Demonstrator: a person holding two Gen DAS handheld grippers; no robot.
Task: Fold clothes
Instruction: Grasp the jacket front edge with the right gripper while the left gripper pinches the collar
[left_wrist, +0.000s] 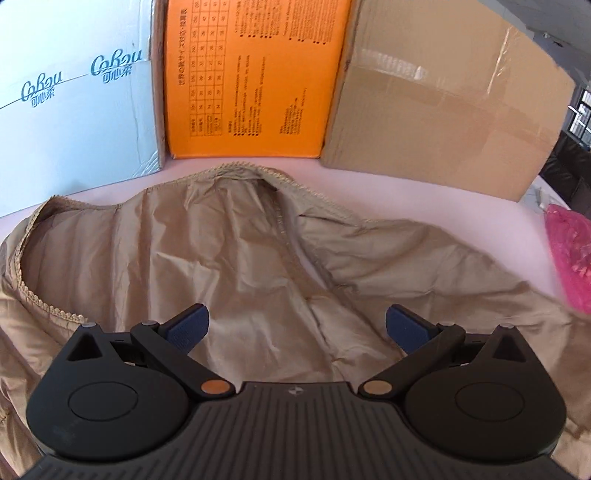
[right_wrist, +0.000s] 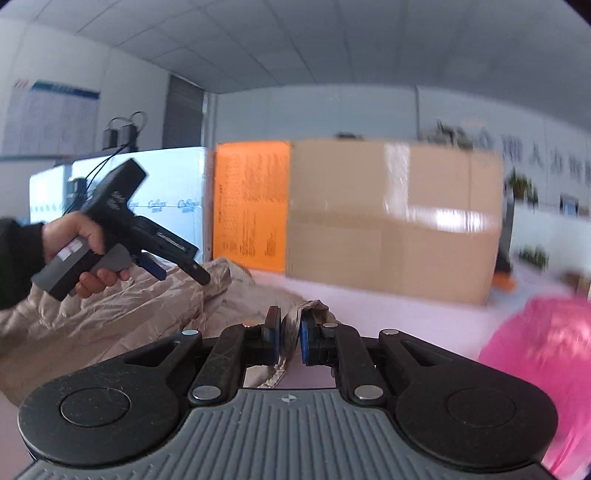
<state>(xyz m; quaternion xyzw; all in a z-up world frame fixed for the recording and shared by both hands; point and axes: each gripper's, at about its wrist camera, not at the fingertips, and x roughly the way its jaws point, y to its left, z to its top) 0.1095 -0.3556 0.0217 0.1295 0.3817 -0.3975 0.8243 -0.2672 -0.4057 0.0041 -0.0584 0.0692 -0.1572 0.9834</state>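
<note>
- Tan garment lay spread on white table, neckline toward the boxes, long axis left-right.
- Left gripper hovered over it, jaws wide apart, nothing held.
- Right gripper pinched a fold of tan fabric.
- White box, orange box, brown carton closed; contents unseen.
- Pink bag at right.

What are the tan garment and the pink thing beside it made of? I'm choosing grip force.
Tan garment: likely thin woven synthetic such as nylon, slightly glossy; it holds sharp crinkles and has a corded edge trim. The right gripper pinches a bunched fold of it; the left gripper is open above it. Pink thing: possibly sheer plastic or fabric; too blurred to tell.
</note>
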